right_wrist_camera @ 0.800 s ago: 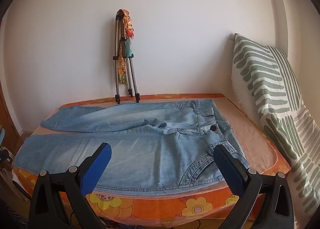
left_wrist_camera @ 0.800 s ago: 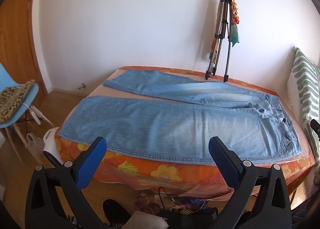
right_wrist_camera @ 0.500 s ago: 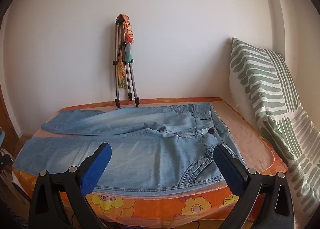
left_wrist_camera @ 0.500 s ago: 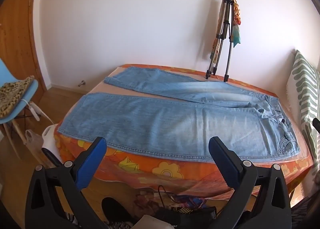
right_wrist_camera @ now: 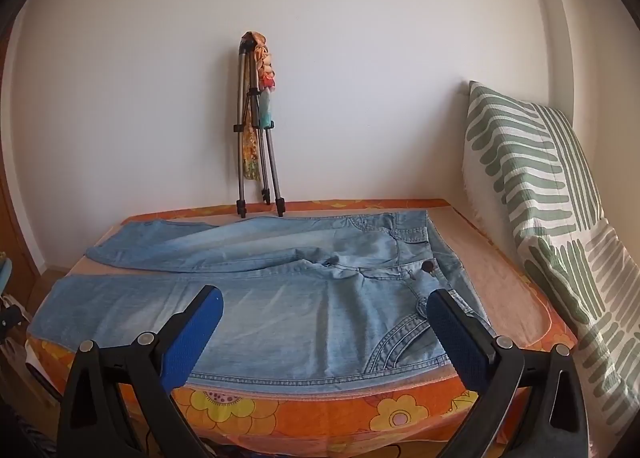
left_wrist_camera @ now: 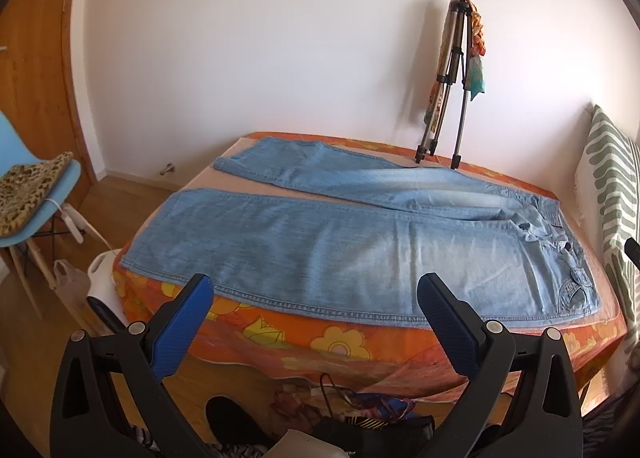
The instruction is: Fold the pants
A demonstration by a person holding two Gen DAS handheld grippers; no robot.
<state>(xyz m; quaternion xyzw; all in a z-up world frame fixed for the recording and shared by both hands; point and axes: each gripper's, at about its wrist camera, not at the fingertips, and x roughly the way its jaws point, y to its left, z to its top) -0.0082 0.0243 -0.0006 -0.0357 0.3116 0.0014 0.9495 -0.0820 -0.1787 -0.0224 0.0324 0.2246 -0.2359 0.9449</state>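
I see the jeans [left_wrist_camera: 340, 254] flat on the bed [left_wrist_camera: 340, 342], mid-frame. Both my left gripper [left_wrist_camera: 316, 298] and right gripper [right_wrist_camera: 324, 306] hover at the bottom, fingers wide, holding nothing.

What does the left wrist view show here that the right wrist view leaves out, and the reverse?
Only the left wrist view shows the blue chair, the wooden floor and the open left gripper. Only the right wrist view shows the open right gripper and the jeans' waist button clearly. Both show the jeans spread flat on the floral bed, the tripod and the green-striped pillow.
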